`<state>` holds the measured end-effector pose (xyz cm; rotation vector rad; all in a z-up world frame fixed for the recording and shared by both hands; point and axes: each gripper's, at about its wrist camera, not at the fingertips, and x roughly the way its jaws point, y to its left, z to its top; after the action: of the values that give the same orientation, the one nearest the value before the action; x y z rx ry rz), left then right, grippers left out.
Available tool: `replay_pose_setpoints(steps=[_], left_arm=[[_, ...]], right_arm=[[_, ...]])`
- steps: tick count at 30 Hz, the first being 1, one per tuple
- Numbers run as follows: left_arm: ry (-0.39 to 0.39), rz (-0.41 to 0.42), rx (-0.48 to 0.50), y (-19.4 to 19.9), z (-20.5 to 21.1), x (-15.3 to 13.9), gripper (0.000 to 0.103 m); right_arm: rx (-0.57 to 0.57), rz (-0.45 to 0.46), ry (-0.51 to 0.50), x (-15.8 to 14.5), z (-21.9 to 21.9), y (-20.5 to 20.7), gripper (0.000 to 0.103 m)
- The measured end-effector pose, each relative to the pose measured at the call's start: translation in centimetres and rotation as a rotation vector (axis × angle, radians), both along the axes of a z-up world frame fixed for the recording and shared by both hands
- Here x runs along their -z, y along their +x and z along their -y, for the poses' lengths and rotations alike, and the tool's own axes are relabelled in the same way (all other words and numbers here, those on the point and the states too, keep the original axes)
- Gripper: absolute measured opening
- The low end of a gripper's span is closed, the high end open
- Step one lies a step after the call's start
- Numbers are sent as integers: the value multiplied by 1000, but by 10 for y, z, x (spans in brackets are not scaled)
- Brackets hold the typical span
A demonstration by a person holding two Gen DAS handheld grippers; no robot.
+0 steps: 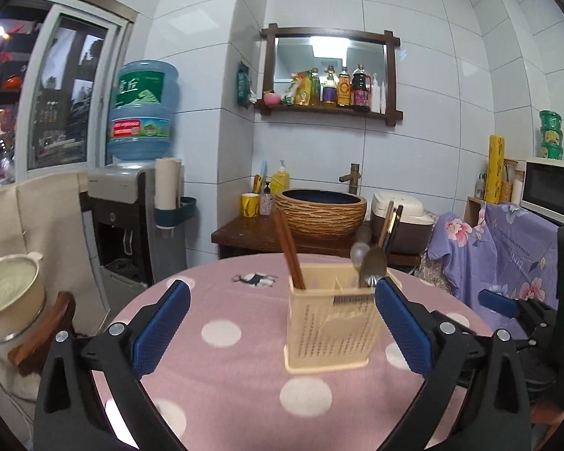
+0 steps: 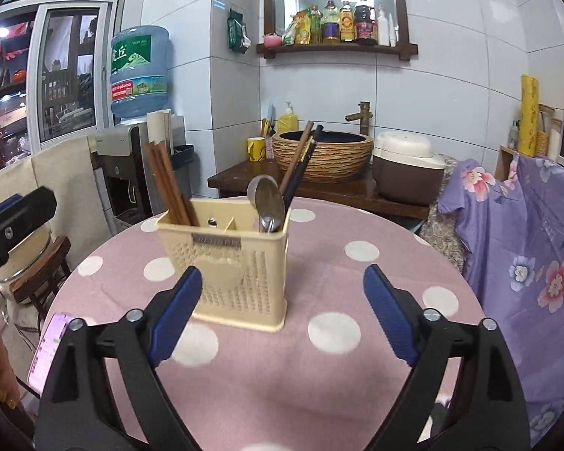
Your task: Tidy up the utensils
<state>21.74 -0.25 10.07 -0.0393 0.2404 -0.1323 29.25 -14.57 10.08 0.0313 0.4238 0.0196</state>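
A cream plastic utensil caddy [image 2: 227,259] stands upright on a round table under a pink tablecloth with white dots [image 2: 319,376]. It sits toward the middle of the table, with cloth showing on every side of it. A small silver label strip [image 2: 216,241] runs along its upper front, but the print is too fine to read. In the compartment at 9 o'clock lean brown wooden chopsticks [image 2: 167,188], tilted toward 11 o'clock. In the compartment at 3 o'clock stand metal spoons [image 2: 269,199], bowls up, with a brown-handled and a dark-handled utensil [image 2: 300,161] leaning toward 1 o'clock.

The right gripper [image 2: 282,312] has its blue-padded fingers wide apart with nothing between the pads. The finger at 9 o'clock overlaps the caddy's lower front corner in the picture, but whether it touches cannot be told. The left gripper [image 1: 282,327] is likewise spread wide and holds nothing. The caddy [image 1: 332,323] appears between its pads, nearer the one at 3 o'clock.

Beyond the table's far rim at 12 o'clock stand a dark wooden counter, a woven-pattern basin [image 1: 321,208] and a rice cooker [image 2: 406,165]. At 10 o'clock a blue water jug [image 2: 139,71] on a dispenser bears a green label with large characters, the second readable as "丘". At 3 o'clock purple flowered fabric [image 2: 526,233] hangs close to the table edge.
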Motion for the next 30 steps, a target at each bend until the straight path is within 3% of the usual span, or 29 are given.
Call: replay_pose_setpoints(steps=[12, 20, 25, 30], left_arm=[[-32, -57, -52, -139, -12, 87, 98], [-15, 0, -49, -204, -20, 89, 98], [-42, -19, 8, -223, -19, 95, 98], [-33, 18, 11, -237, -18, 93, 98]], right_arm=[[46, 66, 8, 63, -28, -160, 97], [99, 119, -21, 78, -34, -253, 97], [111, 161, -27, 76, -37, -297, 97], [106, 201, -19, 71, -41, -322, 97]])
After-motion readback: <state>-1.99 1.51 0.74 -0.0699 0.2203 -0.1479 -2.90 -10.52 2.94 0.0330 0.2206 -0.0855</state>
